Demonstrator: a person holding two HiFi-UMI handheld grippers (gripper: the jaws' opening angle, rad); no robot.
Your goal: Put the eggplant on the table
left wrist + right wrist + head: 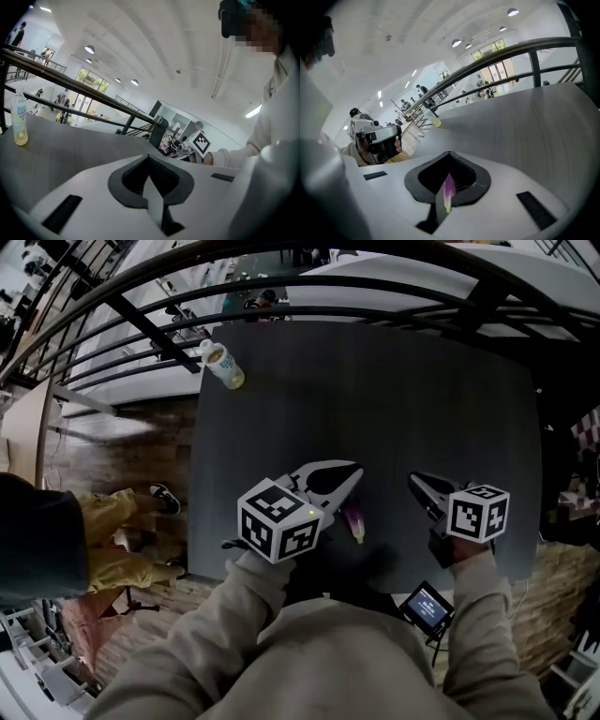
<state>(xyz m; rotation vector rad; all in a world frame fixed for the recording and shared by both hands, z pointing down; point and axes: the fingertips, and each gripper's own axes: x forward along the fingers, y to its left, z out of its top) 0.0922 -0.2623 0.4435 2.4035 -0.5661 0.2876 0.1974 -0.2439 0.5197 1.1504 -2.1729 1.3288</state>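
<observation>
A small purple eggplant (356,522) with a green tip lies on the dark table (403,390) near its front edge, between my two grippers. My left gripper (354,471) hangs just left of it with its jaws together and nothing in them. My right gripper (415,480) is to the eggplant's right, apart from it, jaws shut and empty. In the right gripper view a sliver of the eggplant (448,190) shows through the slit under the shut jaws (450,153). The left gripper view shows the left gripper (149,157) with its jaws met and the table beyond.
A plastic bottle (223,365) of yellowish drink stands at the table's far left corner. A black railing (281,277) curves behind the table. A person in yellow trousers (122,531) sits left of the table. A small screen (427,607) hangs below the front edge.
</observation>
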